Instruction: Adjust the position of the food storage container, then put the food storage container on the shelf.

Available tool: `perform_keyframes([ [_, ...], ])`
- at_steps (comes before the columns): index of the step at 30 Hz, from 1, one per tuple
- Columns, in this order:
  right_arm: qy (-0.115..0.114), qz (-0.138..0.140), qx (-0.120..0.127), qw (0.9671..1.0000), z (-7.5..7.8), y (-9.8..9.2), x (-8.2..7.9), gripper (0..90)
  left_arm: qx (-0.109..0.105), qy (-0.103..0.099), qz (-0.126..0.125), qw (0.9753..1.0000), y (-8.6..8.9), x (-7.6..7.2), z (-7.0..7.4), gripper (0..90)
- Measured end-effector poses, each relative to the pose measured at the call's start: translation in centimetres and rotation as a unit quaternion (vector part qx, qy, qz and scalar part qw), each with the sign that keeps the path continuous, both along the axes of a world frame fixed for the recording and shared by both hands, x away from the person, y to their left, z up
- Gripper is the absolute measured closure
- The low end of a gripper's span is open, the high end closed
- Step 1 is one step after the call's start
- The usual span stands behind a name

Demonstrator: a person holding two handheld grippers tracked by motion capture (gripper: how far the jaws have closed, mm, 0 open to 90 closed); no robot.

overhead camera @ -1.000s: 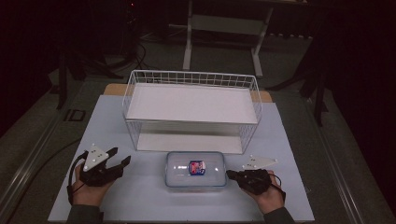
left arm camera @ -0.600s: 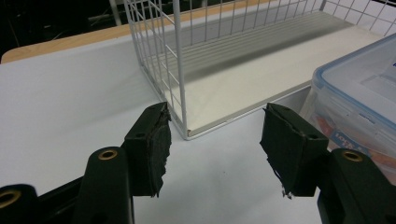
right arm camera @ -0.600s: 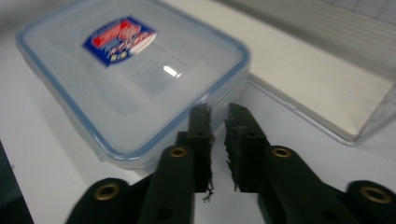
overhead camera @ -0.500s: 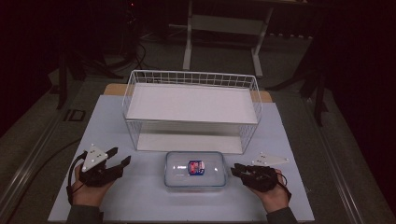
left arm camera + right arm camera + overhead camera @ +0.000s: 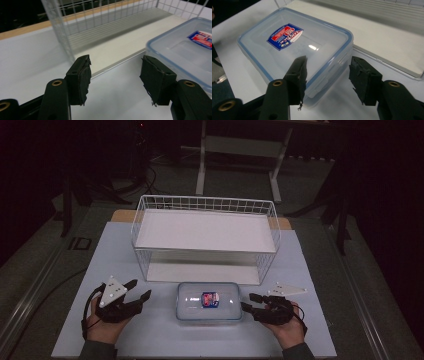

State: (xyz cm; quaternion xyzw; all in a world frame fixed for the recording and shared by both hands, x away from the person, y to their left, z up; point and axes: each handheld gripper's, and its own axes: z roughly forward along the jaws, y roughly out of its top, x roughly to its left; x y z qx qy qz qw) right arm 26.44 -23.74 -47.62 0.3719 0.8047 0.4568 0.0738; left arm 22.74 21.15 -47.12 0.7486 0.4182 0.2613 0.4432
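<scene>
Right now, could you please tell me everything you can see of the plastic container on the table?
The plastic container is a clear, rounded-rectangle box with a flat lid edged by a blue seal and side latch flaps. A blue and red label sits on the lid. The lid is on. The box lies flat on the white table, just before the wire basket. The right gripper is open at one end, the left gripper open beside the other; neither clearly touches it.

High view looks down from above; both gripper views sit close, sharing the container (image 5: pixel 210 301).
</scene>
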Motion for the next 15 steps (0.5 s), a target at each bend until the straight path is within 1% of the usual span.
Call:
perform_keyframes([
  [1,0.0,0.0,0.0,1.0,0.0,0.0,0.0,47.0,0.0,0.001,-0.003,1.0,-0.1,0.0,0.0,40.9],
  [2,0.002,-0.001,0.008,1.0,0.0,-0.1,0.0,46.0,-0.003,0.002,-0.006,1.0,-0.3,0.0,0.0,40.9],
  [3,0.002,-0.001,0.008,1.0,0.0,-0.1,0.0,46.0,-0.008,0.004,-0.008,0.9999,-0.5,0.0,0.0,40.9],
  [5,0.01,-0.001,0.02,0.9998,-0.1,-0.2,0.1,45.3,-0.021,0.011,-0.016,0.9996,-0.8,0.0,0.1,40.4],
  [6,0.01,-0.001,0.021,0.9997,-0.1,-0.2,0.2,44.8,-0.031,0.018,-0.022,0.9991,-1.2,0.1,0.0,40.1],
  [7,0.013,-0.002,0.021,0.9997,-0.2,-0.2,0.2,43.5,-0.033,0.019,-0.025,0.999,-1.3,0.2,0.0,39.7],
  [8,0.015,-0.002,0.025,0.9996,-0.3,-0.2,0.2,42.4,-0.04,0.024,-0.028,0.9985,-1.6,0.2,0.0,39.0],
  [9,0.015,-0.002,0.025,0.9996,-0.3,-0.2,0.2,42.4,-0.041,0.027,-0.032,0.9983,-1.9,0.3,-0.1,39.0],
  [10,0.019,0.001,0.028,0.9994,-0.3,-0.1,0.3,40.8,-0.042,0.032,-0.044,0.9976,-2.6,0.3,-0.2,38.8],
  [11,0.019,0.001,0.028,0.9994,-0.3,-0.1,0.3,40.8,-0.042,0.032,-0.044,0.9976,-2.6,0.3,-0.2,38.4],
  [12,0.02,0.001,0.029,0.9994,-0.4,0.0,0.3,40.2,-0.046,0.039,-0.054,0.9967,-3.2,0.4,-0.3,38.4],
  [15,0.029,0.0,0.034,0.999,-0.5,0.1,0.4,36.1,-0.055,0.052,-0.067,0.9949,-4.1,0.5,-0.5,36.5],
])
